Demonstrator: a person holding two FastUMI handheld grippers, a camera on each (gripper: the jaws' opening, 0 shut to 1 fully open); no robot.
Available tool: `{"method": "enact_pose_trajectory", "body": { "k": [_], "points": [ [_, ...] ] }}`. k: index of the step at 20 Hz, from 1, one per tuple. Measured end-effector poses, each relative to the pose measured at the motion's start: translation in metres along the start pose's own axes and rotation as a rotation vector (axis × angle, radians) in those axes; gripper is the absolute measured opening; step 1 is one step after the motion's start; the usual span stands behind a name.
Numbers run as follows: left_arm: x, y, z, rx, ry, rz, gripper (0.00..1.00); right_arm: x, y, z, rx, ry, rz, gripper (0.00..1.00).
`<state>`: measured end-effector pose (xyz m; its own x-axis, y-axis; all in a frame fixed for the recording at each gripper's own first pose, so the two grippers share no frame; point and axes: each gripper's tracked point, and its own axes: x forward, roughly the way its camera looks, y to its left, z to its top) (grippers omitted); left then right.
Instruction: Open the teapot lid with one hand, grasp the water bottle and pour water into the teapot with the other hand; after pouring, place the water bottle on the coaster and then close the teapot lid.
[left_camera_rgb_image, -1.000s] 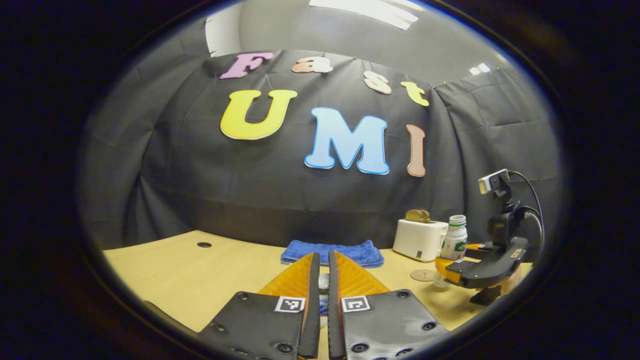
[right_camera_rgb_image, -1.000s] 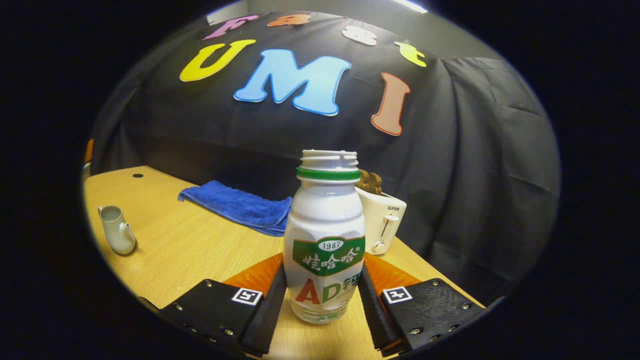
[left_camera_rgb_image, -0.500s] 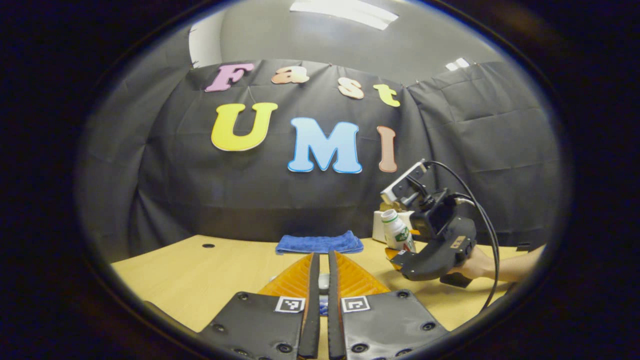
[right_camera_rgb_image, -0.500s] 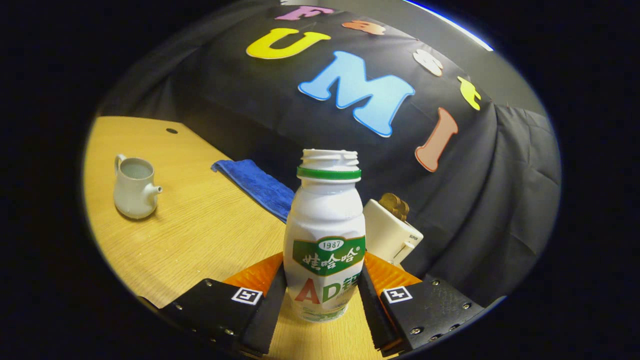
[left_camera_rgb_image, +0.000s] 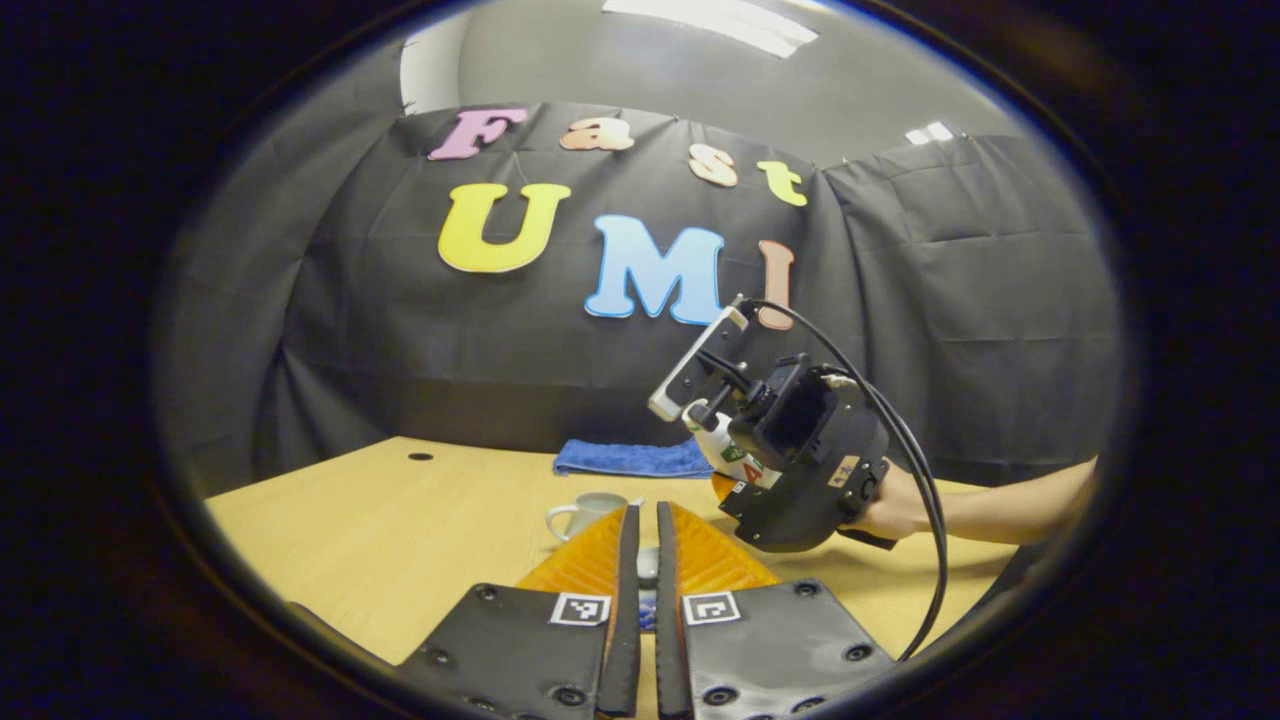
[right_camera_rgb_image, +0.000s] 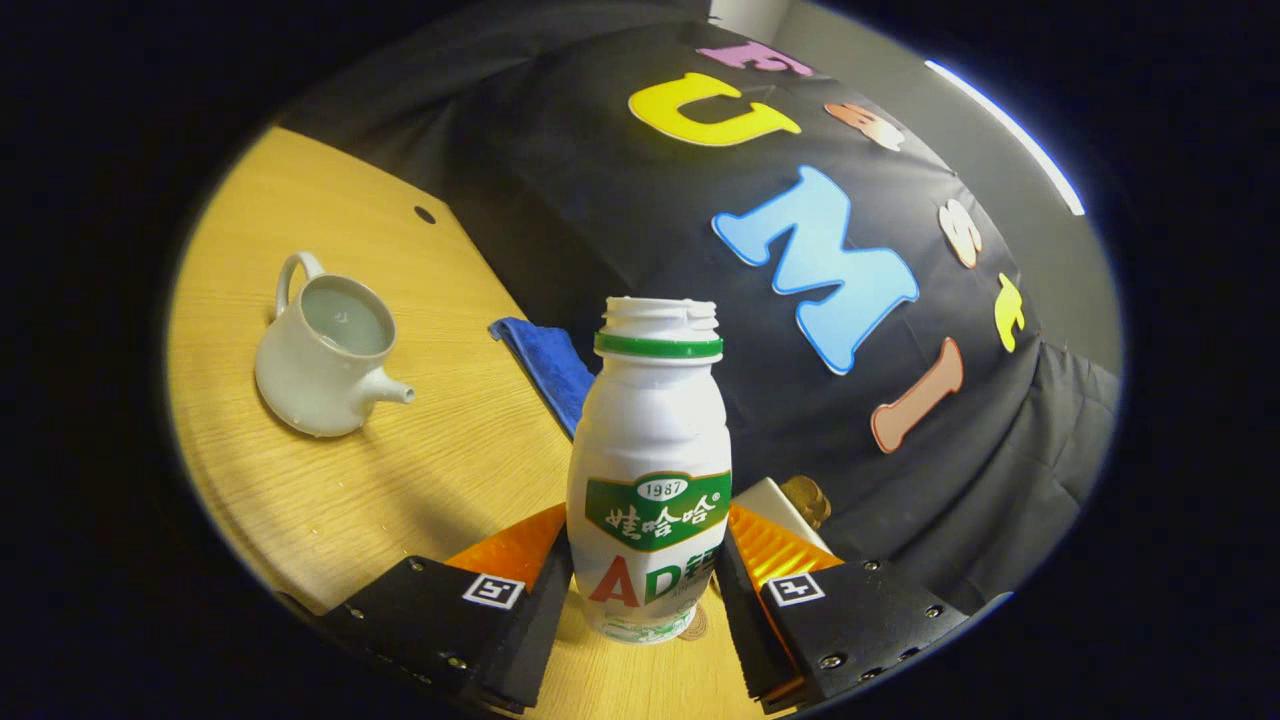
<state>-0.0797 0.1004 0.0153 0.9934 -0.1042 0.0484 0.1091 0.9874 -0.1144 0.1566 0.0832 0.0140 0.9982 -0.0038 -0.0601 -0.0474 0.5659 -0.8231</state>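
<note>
Wooden table (right_camera_rgb_image: 440, 470) runs back to the black cloth wall, with bare room around the lidless teapot (right_camera_rgb_image: 322, 360). Right gripper (right_camera_rgb_image: 645, 590) clamps the water bottle (right_camera_rgb_image: 650, 480), lifted and tilted near the teapot. Left gripper (left_camera_rgb_image: 640, 560) pinches a small pale piece, likely the lid (left_camera_rgb_image: 647, 566). Blue towel (right_camera_rgb_image: 545, 365) lies along the far edge.

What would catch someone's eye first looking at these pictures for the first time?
The white water bottle, cap off, stands front and centre in the right gripper view, clamped in the right tool and lifted off the table. To its left on the wooden table sits the open white teapot; a blue towel lies behind.
</note>
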Motion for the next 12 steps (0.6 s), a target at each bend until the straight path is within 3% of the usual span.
{"method": "enact_pose_trajectory", "body": {
  "k": [4,5,9,10,12],
  "points": [
    [-0.016,0.010,-0.002,0.028,0.006,0.026,0.12,0.012,0.009,0.009,-0.231,0.000,-0.012,0.73],
    [-0.018,0.015,0.001,0.041,-0.002,0.035,0.17,0.014,0.011,0.011,-0.273,-0.002,-0.012,0.73],
    [-0.021,0.019,0.005,0.044,-0.015,0.042,0.17,0.011,0.014,0.020,-0.397,-0.027,-0.015,0.70],
    [-0.020,0.019,0.002,0.048,-0.008,0.039,0.17,0.012,0.015,0.022,-0.429,-0.037,-0.010,0.74],
    [-0.019,0.022,0.001,0.052,-0.004,0.044,0.12,0.011,0.015,0.025,-0.480,-0.051,-0.012,0.73]
  ]
}}
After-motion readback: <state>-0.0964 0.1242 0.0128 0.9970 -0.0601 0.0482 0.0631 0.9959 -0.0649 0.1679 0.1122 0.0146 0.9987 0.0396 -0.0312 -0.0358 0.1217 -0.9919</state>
